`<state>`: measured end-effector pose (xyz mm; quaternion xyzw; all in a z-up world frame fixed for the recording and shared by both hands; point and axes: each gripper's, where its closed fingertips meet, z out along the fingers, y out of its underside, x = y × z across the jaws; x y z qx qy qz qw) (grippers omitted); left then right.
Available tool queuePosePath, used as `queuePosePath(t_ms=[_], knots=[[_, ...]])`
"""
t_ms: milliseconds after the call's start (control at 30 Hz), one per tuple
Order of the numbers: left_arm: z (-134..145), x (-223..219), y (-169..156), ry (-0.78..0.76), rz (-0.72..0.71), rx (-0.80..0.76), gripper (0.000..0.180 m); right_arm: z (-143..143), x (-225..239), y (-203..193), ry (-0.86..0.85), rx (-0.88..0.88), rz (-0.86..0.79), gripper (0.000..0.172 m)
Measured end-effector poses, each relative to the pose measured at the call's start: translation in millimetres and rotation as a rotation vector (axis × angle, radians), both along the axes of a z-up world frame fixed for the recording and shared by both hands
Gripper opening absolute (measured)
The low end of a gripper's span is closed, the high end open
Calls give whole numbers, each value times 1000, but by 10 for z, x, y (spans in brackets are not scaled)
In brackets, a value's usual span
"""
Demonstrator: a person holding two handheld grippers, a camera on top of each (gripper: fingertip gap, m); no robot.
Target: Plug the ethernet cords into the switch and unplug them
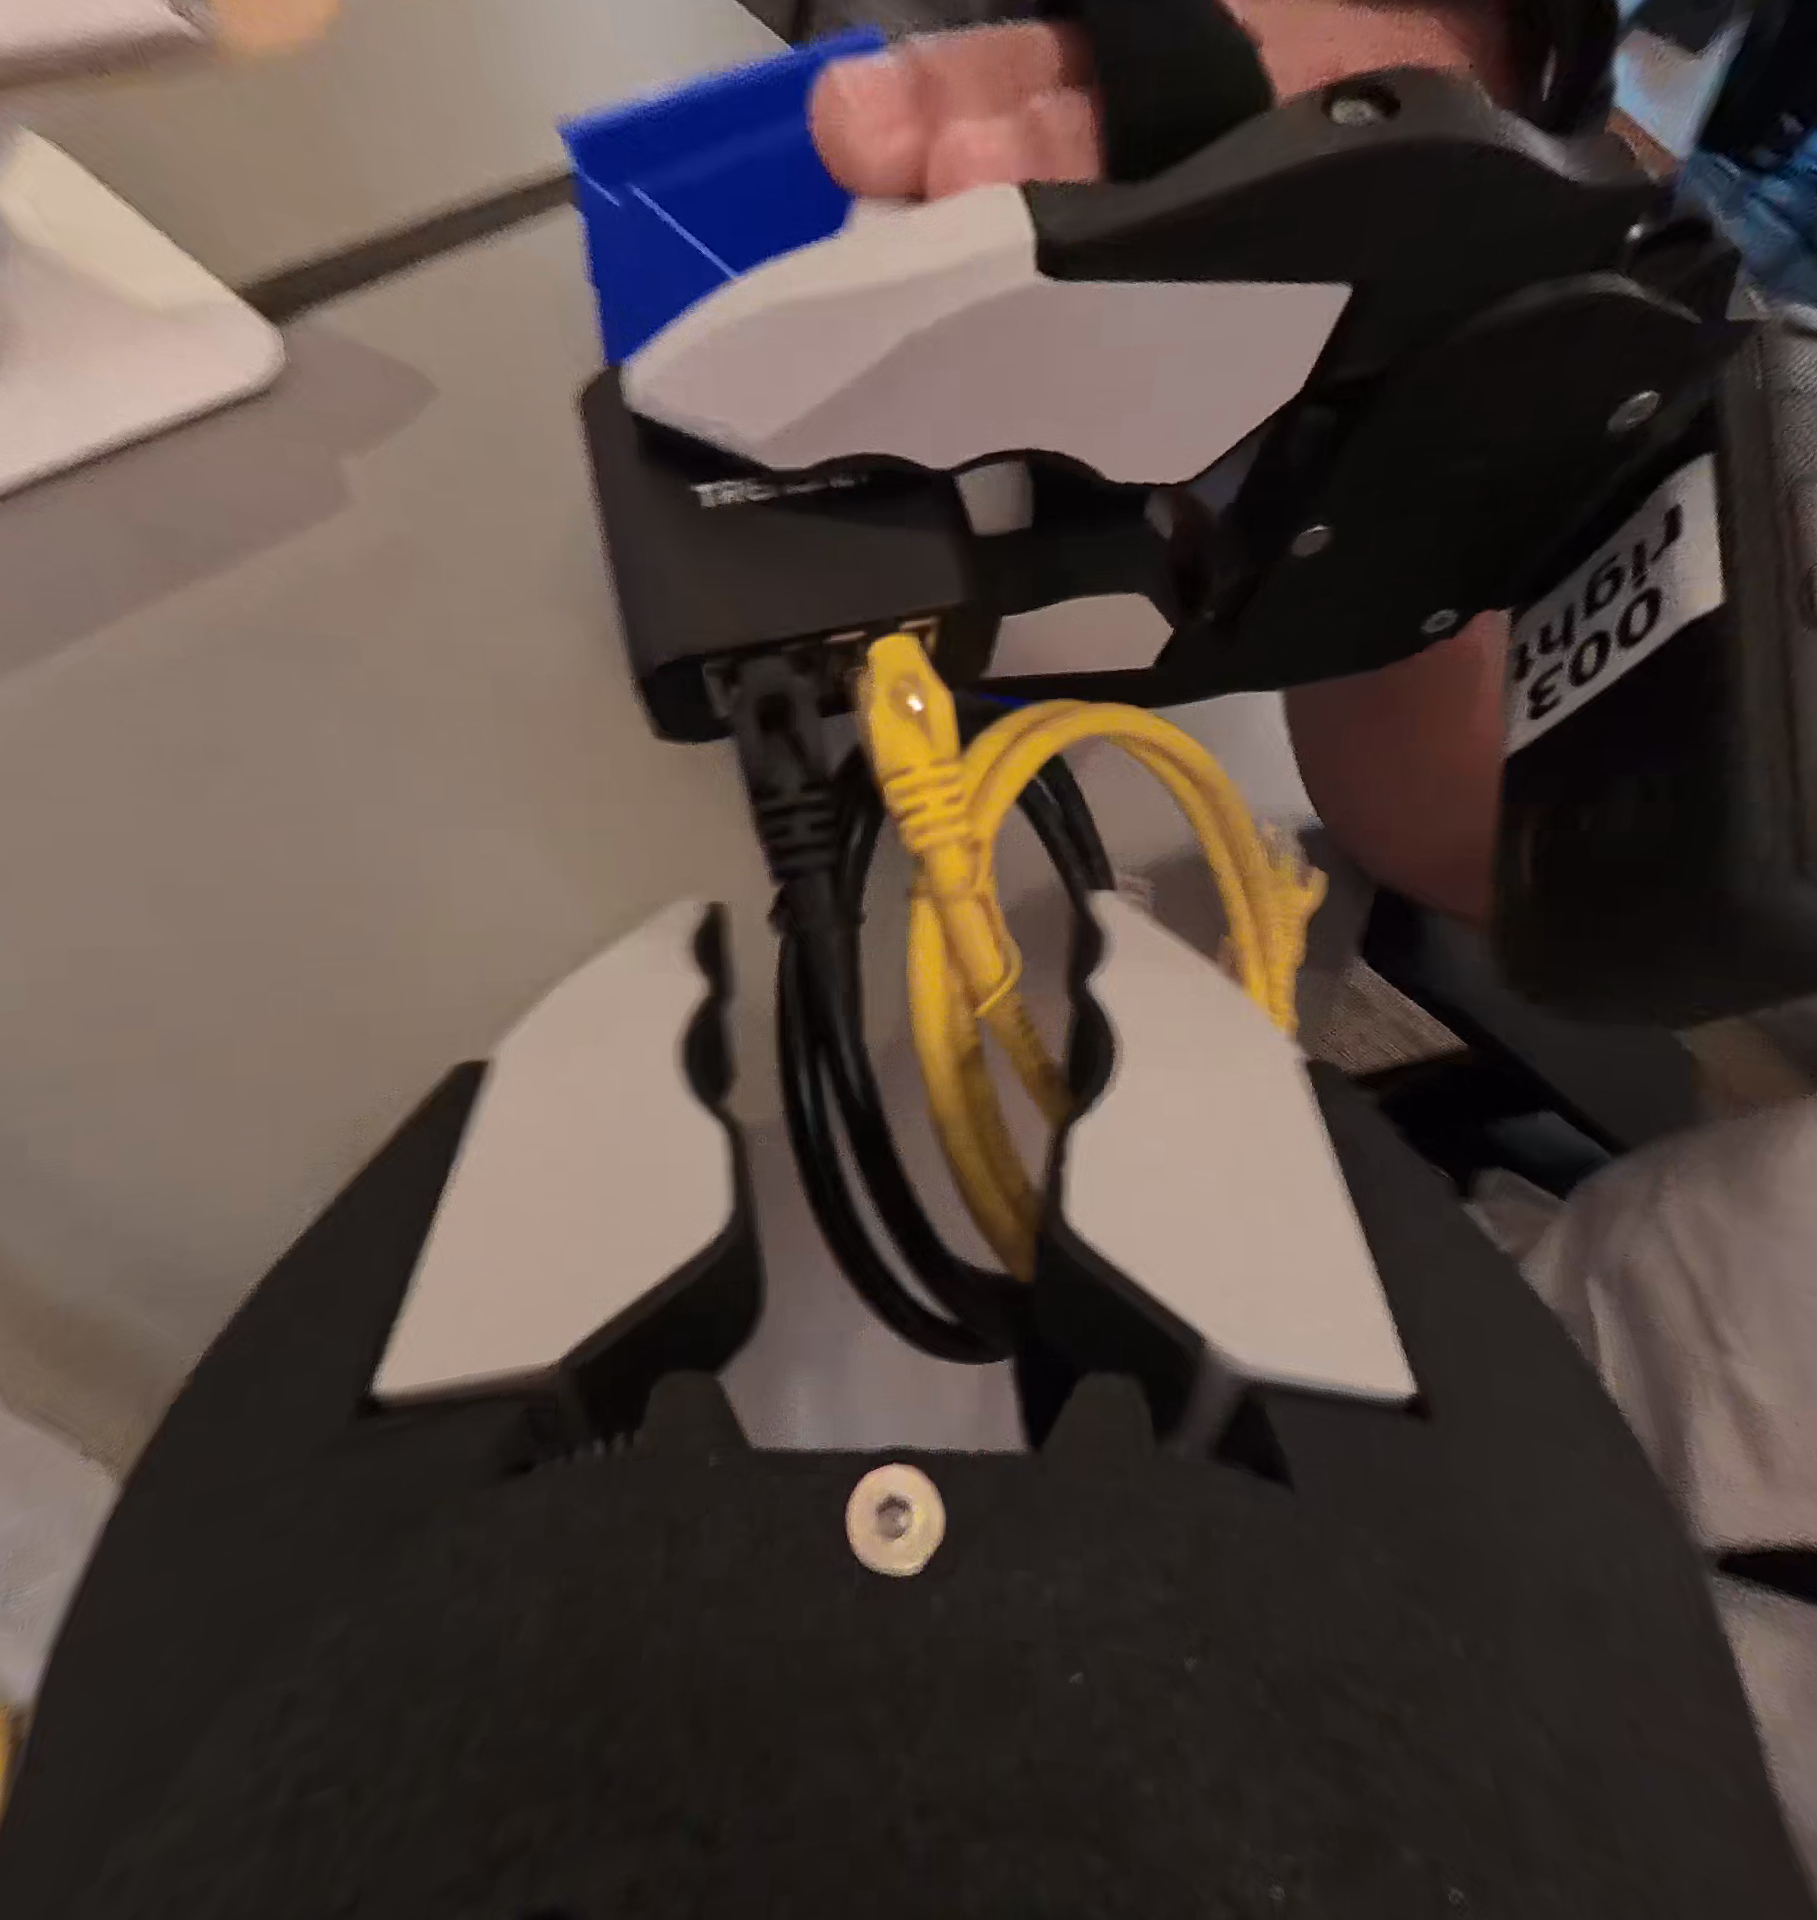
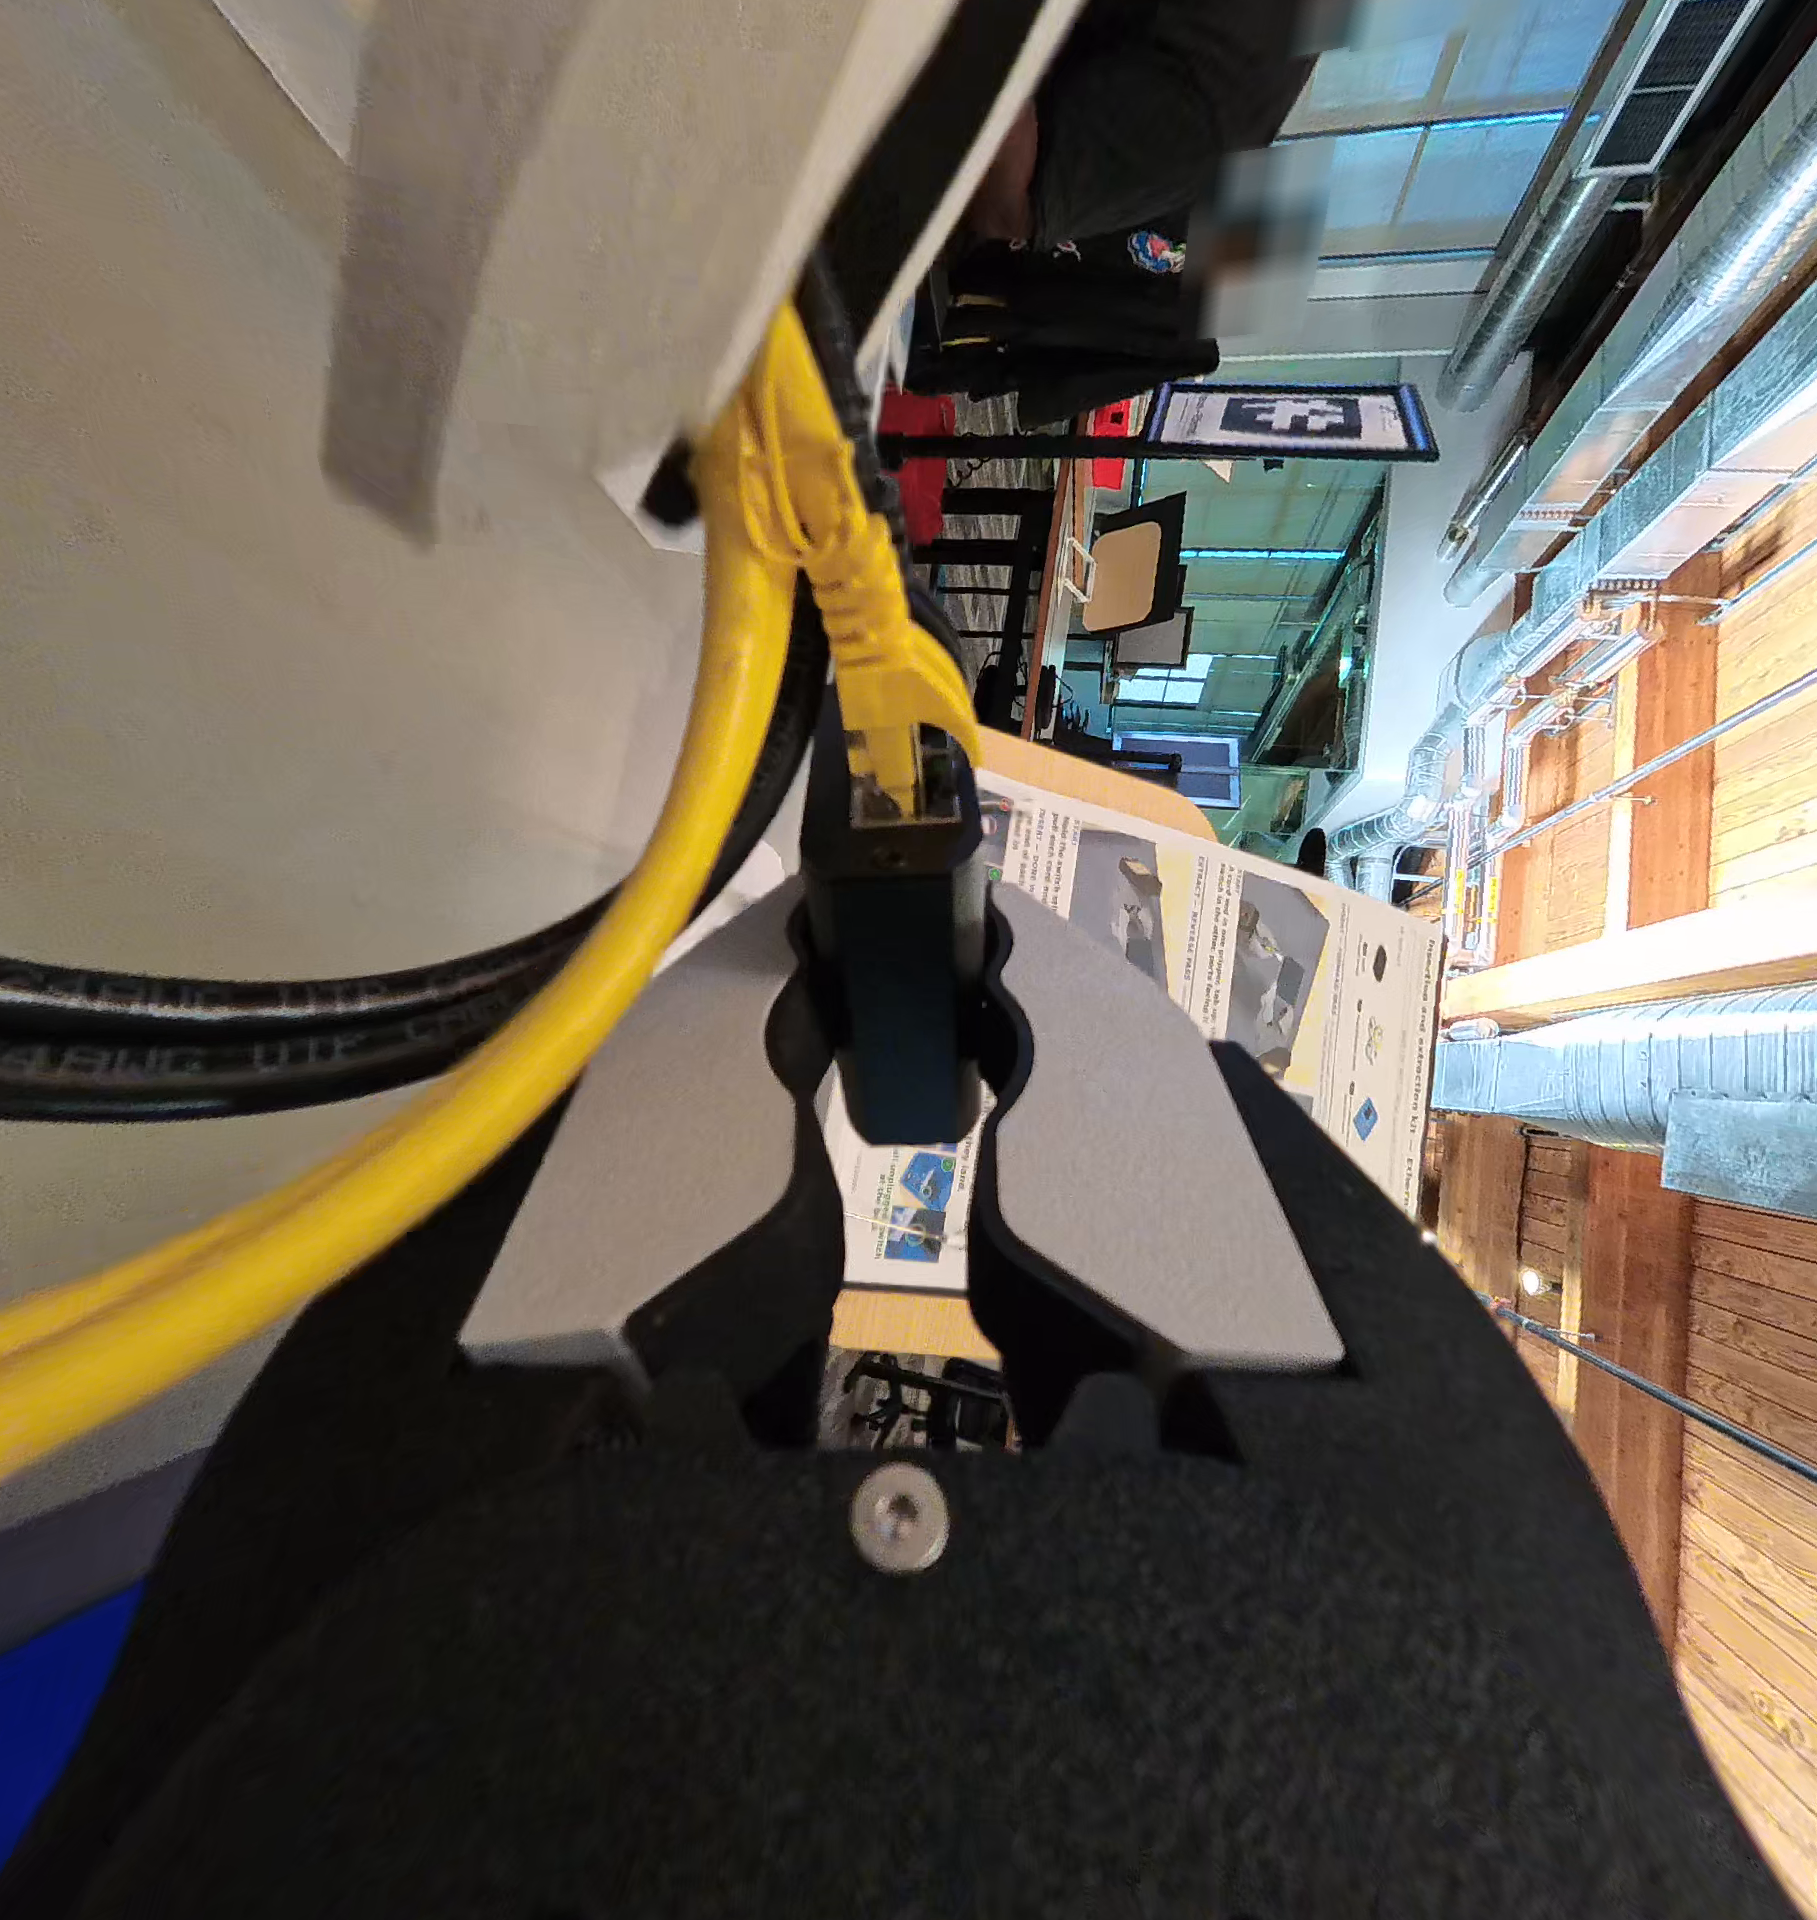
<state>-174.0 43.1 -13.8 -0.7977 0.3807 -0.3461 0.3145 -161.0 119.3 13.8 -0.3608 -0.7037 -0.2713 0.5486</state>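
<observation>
Left gripper (image 1: pixel 899 935): gaping wide around the hanging black cord (image 1: pixel 831 1039) and yellow cord (image 1: pixel 945 997), pressing on neither (readying for a pull, probably).
Right gripper (image 2: pixel 899 997): clamping the black switch (image 2: pixel 899 987), holding ports toward the left.
Plugs: sitting in the switch.
Hidden: latch tabs blurring; cord ends running off-frame.
</observation>
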Motion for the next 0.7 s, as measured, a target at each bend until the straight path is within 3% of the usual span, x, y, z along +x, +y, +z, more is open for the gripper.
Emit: queuePosePath(t_ms=[33, 67, 233, 433, 533, 700], knots=[[-26, 30, -8, 6, -21, -26, 36, -5, -6, -4, -9, 9, -1, 24], [-46, 20, 18, 20, -13, -36, 28, -9, 1, 2, -22, 24, -6, 24], [-63, -55, -18, 55, -101, -60, 23, -16, -25, -48, 5, 6, 49, 24], [126, -156, -299, -189, -450, -75, 23, 185, 111, -127, 163, -189, 87, 47], [375, -170, -586, -375, -690, -92, 23, 384, 216, -290, 343, -418, 235, 46], [694, -113, -824, -592, -1025, -167, 24, 742, 174, -804, 610, -797, 680, 45]])
